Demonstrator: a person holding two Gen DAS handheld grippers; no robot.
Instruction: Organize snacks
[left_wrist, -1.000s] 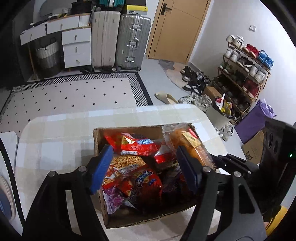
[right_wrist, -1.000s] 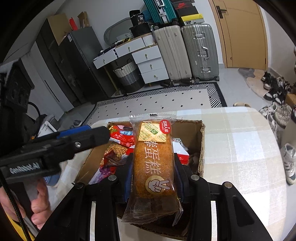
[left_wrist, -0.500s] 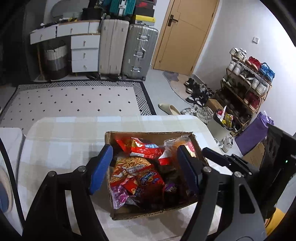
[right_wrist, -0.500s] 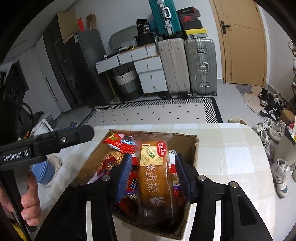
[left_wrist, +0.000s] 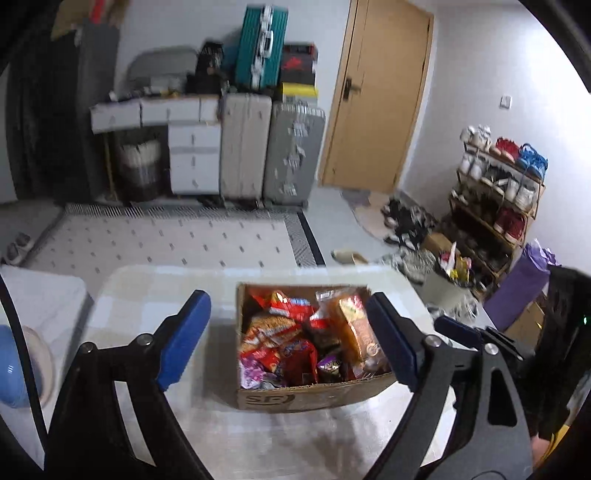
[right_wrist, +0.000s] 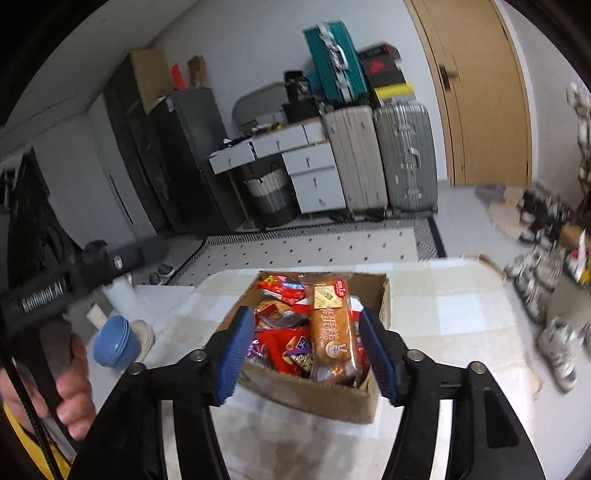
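Box: I see the cardboard box (right_wrist: 343, 400) on the checked table (right_wrist: 461, 314), open at the top and packed with snack packets.
Cake: the orange cake packet (right_wrist: 332, 334) lies lengthwise along the box's right side, on top of the red packets (right_wrist: 282, 345).
Right gripper (right_wrist: 306, 354): my jaws are opening, pads clear of the cake, nothing pinched; it hangs above the box's near edge.
Left gripper (left_wrist: 288, 341): jaws opening, spread wide, nothing between the pads; the box sits beyond them.
Hand (right_wrist: 72, 384): grips the left tool's handle.
Aside: blue bowl (right_wrist: 114, 343) left of the table; suitcases (right_wrist: 380, 155) along the far wall.
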